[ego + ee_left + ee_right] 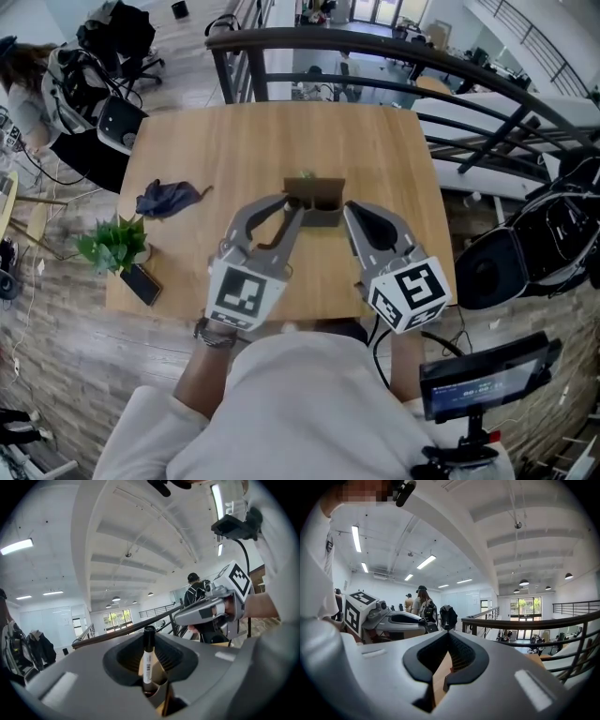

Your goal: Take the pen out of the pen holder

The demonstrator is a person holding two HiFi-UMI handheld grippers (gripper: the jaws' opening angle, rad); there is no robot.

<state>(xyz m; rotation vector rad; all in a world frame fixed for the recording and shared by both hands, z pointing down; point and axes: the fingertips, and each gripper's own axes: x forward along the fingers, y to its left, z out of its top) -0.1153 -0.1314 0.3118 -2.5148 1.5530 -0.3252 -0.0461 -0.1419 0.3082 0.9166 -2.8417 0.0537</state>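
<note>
A brown pen holder [317, 199] stands in the middle of the wooden table [234, 141]. My left gripper [289, 208] reaches its left side and my right gripper [349, 208] its right side. In the left gripper view a pen [147, 660] with a black cap and white barrel stands upright between the jaws of the left gripper [150, 688], which is shut on it, with its lower end down in the holder [161, 700]. In the right gripper view the right gripper [440, 679] is shut on a thin tan wall of the holder [440, 672]. The head view hides the pen.
A crumpled blue cloth [169, 198], a small green plant [117, 244] and a dark phone [142, 283] lie on the table's left part. A dark railing [394, 52] runs behind the table. A screen on a stand [483, 377] sits at the lower right.
</note>
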